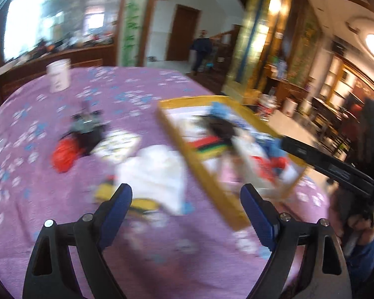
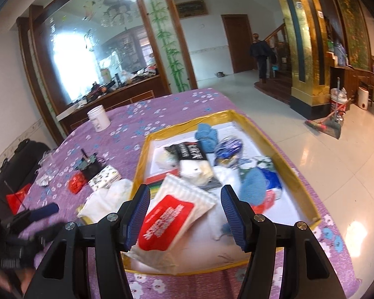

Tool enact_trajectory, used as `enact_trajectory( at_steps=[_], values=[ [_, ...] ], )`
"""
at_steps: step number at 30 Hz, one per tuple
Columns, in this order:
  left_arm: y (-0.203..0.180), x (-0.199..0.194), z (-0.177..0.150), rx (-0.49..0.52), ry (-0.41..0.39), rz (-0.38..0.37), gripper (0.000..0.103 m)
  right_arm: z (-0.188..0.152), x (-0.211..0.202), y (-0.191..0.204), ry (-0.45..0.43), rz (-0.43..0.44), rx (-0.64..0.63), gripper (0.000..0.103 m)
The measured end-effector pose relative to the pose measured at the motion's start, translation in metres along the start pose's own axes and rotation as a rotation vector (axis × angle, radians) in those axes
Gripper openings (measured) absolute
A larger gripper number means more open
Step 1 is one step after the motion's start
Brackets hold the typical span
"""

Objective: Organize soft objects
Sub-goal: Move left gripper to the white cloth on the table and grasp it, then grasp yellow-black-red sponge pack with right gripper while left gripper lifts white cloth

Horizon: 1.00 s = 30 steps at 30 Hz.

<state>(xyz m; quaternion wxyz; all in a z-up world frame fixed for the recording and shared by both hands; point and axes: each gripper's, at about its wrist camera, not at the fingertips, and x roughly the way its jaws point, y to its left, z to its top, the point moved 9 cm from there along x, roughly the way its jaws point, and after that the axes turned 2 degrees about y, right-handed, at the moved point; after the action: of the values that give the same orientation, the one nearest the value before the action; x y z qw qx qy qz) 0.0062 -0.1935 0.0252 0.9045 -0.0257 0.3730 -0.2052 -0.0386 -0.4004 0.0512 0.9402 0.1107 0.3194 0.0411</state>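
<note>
Left tongs and right tongs both gape wide.

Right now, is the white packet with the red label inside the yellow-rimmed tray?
Inside: the white packet with the red label lies on the yellow-rimmed tray floor.

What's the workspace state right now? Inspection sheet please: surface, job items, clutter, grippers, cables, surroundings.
Surface: table under a purple floral cloth.
Job's things: yellow-rimmed tray holding soft packs and cloths, including a red-and-white tissue pack and a blue cloth; white cloth and patterned tissue pack outside the tray on its left.
Clutter: white jar, red wrapper, dark holder.
Grippers: left hand-held gripper open, nothing between its fingers, view blurred; right hand-held gripper open above the tray's near end.
Cables: nothing seen.
Surroundings: person by the far door, broom on tiled floor.
</note>
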Motion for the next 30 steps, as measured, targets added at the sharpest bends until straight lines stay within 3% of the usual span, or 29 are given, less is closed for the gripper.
enact_trajectory(
  at_steps=[5,11,13,18,23,27,30],
  values=[
    [0.031,0.018,0.01,-0.067,0.074,0.034,0.088,-0.007,0.005,0.006,0.016,0.025,-0.013,0.063],
    [0.01,0.063,0.018,0.087,0.18,0.063,0.087,-0.008,0.004,-0.004,0.012,0.025,0.008,0.063],
    [0.003,0.079,0.017,0.127,0.222,0.038,0.08,-0.008,0.003,-0.009,0.01,0.026,0.017,0.063],
    [0.005,0.112,0.009,0.172,0.308,0.068,0.064,-0.009,0.002,-0.017,0.009,0.029,0.033,0.064],
    [0.005,0.134,0.003,0.186,0.346,0.093,0.06,-0.01,0.006,-0.019,0.017,0.032,0.043,0.064],
    [0.011,0.13,0.007,0.18,0.302,0.151,0.01,-0.01,0.007,-0.014,0.021,0.038,0.033,0.064],
    [0.02,0.117,0.01,0.126,0.264,0.145,0.009,-0.01,0.008,-0.008,0.025,0.041,0.021,0.064]
  ],
)
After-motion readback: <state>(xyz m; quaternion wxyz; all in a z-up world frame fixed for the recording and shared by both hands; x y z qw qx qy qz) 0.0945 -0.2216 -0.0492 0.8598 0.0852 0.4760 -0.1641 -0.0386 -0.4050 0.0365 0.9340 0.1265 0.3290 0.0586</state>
